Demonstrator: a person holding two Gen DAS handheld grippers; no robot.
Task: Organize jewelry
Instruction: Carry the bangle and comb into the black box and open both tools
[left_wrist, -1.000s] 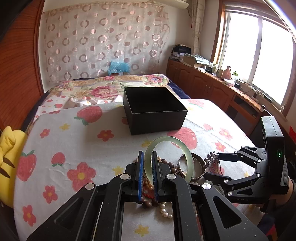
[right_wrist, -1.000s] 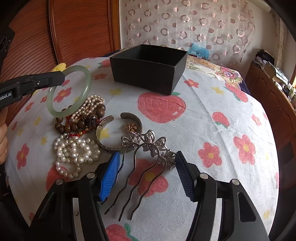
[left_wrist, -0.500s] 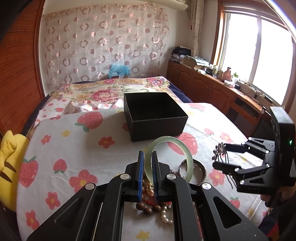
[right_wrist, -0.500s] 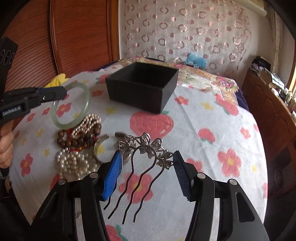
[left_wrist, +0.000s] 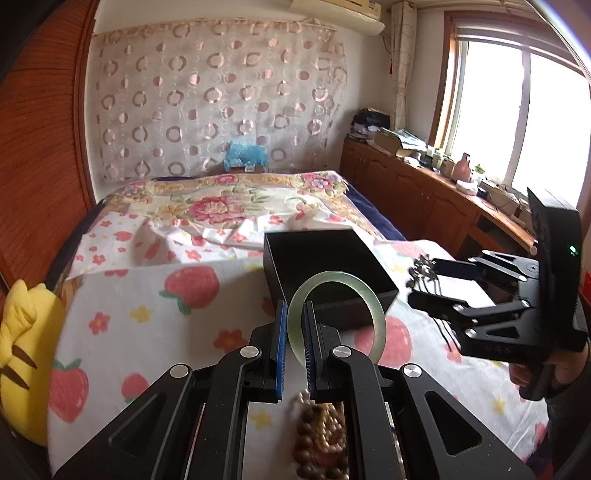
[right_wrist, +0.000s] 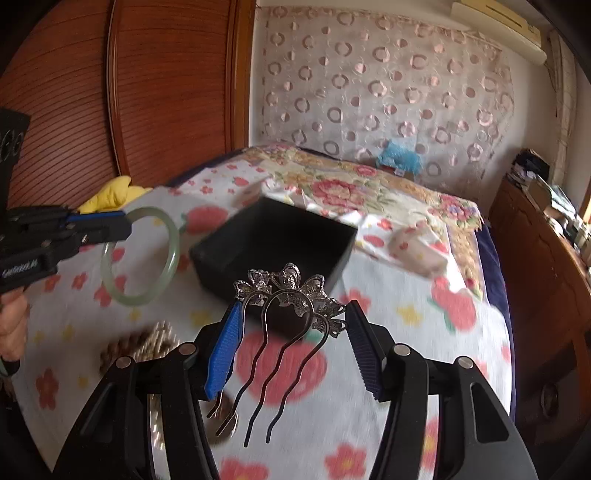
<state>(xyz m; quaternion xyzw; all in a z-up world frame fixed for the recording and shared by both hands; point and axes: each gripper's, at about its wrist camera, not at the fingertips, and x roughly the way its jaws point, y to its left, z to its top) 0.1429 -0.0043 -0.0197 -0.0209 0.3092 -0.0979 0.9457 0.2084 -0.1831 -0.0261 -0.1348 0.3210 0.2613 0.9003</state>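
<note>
You are working over a bed (left_wrist: 122, 325) covered by a white sheet (left_wrist: 229, 295) printed with strawberries and small flowers. Farther back, a floral quilt (left_wrist: 229, 206) lies across it, its edge rumpled over the sheet. An open black box (left_wrist: 332, 284) sits on the sheet near the middle. Close to you, a blurred heap of brown and pale beads (left_wrist: 319, 435) rests on the sheet; from your right-hand camera the same heap (right_wrist: 136, 343) shows near its left side. At the bed's left edge you can see a yellow plush toy (left_wrist: 22, 354).
</note>
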